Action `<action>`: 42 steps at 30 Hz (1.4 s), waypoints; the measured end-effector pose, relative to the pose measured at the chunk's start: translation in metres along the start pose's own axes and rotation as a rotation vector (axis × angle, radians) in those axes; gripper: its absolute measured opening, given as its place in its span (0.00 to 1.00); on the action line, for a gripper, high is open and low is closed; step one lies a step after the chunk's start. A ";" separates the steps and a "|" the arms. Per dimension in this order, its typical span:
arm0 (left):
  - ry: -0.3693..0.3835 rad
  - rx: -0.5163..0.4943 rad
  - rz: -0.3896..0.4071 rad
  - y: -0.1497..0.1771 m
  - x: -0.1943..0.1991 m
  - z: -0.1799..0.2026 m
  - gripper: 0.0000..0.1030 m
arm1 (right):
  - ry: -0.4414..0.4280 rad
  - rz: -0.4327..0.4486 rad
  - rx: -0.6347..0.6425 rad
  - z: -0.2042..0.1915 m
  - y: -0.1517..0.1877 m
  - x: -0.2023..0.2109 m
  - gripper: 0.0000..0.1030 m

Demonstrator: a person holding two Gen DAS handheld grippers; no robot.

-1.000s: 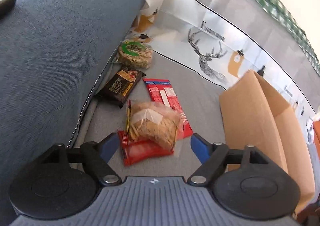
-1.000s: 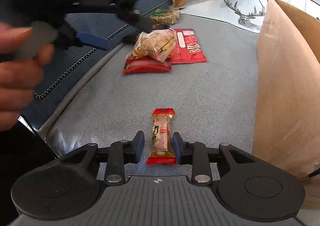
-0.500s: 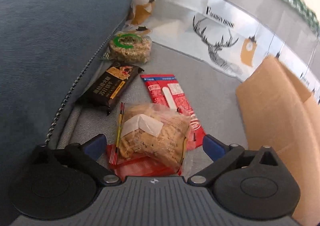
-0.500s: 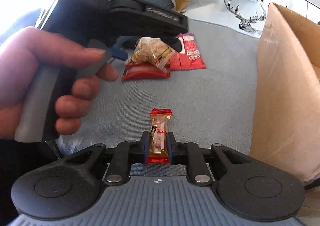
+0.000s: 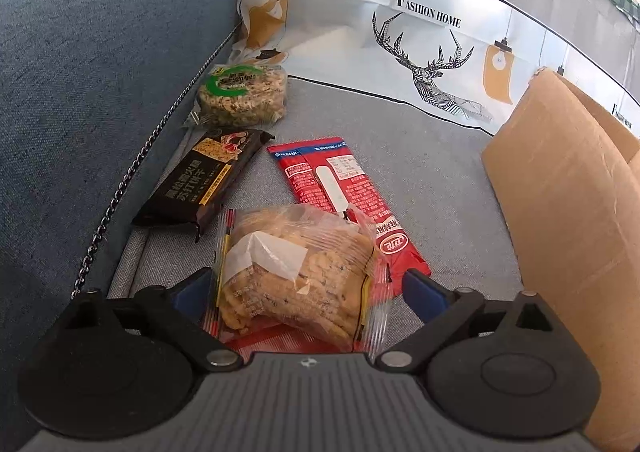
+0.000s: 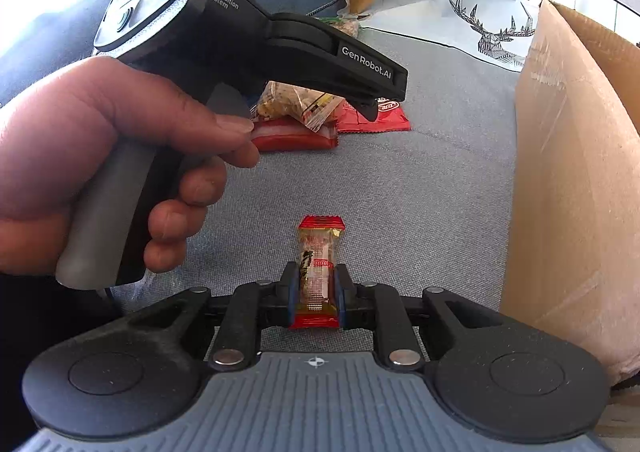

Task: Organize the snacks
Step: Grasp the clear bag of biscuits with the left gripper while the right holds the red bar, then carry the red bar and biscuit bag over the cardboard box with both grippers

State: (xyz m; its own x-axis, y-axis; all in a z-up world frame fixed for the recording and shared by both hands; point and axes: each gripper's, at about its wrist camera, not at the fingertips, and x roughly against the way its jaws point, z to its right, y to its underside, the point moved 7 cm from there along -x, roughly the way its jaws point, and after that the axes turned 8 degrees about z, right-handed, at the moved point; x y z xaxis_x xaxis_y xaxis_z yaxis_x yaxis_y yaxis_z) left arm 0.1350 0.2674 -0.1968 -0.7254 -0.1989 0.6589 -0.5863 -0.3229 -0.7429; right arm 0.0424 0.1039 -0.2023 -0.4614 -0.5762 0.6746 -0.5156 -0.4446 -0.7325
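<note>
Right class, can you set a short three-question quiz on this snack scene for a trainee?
1. What are the jaws of the right gripper shut on? A. a small candy B. a black cracker pack C. nothing
2. True or false: the clear bag of biscuits lies on top of a red packet.
3. Which animal is drawn below the FASHION HOME lettering?
Key: 1 A; 2 true; 3 a deer.

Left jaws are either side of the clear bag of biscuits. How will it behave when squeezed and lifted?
The clear bag of biscuits looks puffy and loosely filled, so it will likely crumple before resisting. The biscuits could crack under a firm squeeze. Its glossy film may slip; the red packet underneath probably stays put.
</note>
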 end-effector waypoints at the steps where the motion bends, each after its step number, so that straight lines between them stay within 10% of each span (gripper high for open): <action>1: -0.004 -0.007 0.000 0.000 0.000 0.001 0.91 | 0.000 0.000 -0.001 0.000 0.000 0.000 0.19; 23: 0.004 0.032 0.132 -0.013 0.044 -0.006 0.73 | 0.038 0.100 -0.016 0.000 -0.010 0.021 0.18; 42: 0.189 0.175 0.337 -0.005 0.179 0.010 0.73 | 0.089 0.415 0.041 0.003 -0.031 0.127 0.18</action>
State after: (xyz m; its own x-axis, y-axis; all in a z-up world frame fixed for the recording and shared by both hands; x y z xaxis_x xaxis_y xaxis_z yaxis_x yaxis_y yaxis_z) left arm 0.0120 0.2248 -0.0740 -0.9290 -0.1529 0.3372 -0.2464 -0.4242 -0.8714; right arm 0.0019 0.0428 -0.0937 -0.6851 -0.6517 0.3254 -0.2445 -0.2151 -0.9455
